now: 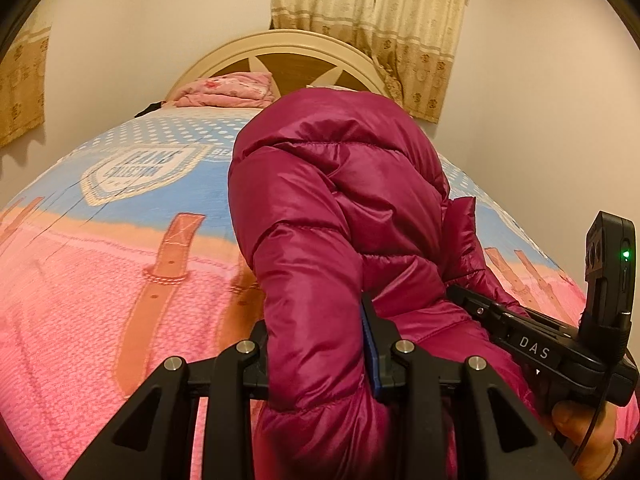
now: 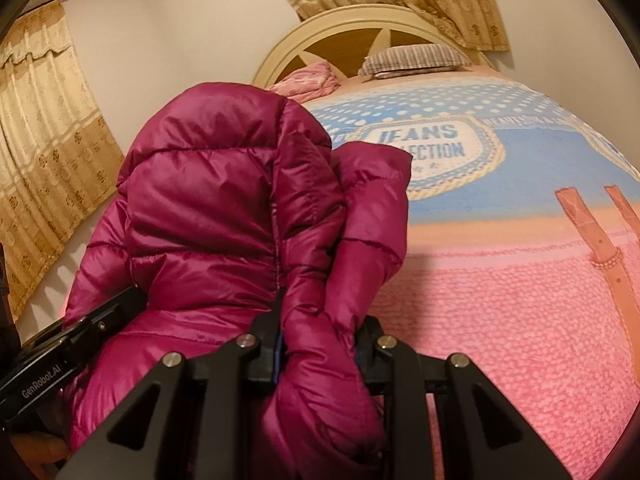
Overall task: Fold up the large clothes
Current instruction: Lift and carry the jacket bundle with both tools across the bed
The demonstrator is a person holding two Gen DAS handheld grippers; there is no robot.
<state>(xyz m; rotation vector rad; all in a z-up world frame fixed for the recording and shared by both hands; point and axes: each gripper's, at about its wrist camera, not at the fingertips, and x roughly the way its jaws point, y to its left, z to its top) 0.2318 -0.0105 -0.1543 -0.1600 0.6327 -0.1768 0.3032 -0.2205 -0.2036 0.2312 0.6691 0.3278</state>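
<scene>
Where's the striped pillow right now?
The striped pillow shows only in the right wrist view, upper right, at the head of the bed against the headboard, right of the pink bundle.

We find open pink-and-blue bedspread [image 1: 120,240] beside the puffy magenta quilted jacket [image 1: 340,200]; folded pink blanket [image 1: 228,90] blocks the headboard end.

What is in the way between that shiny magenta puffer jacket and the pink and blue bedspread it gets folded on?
Nothing visible. The shiny magenta puffer jacket is pinched in both the left gripper and the right gripper, and the pink and blue bedspread beside it lies bare. The folded pink blanket and striped pillow sit back by the headboard.
</scene>
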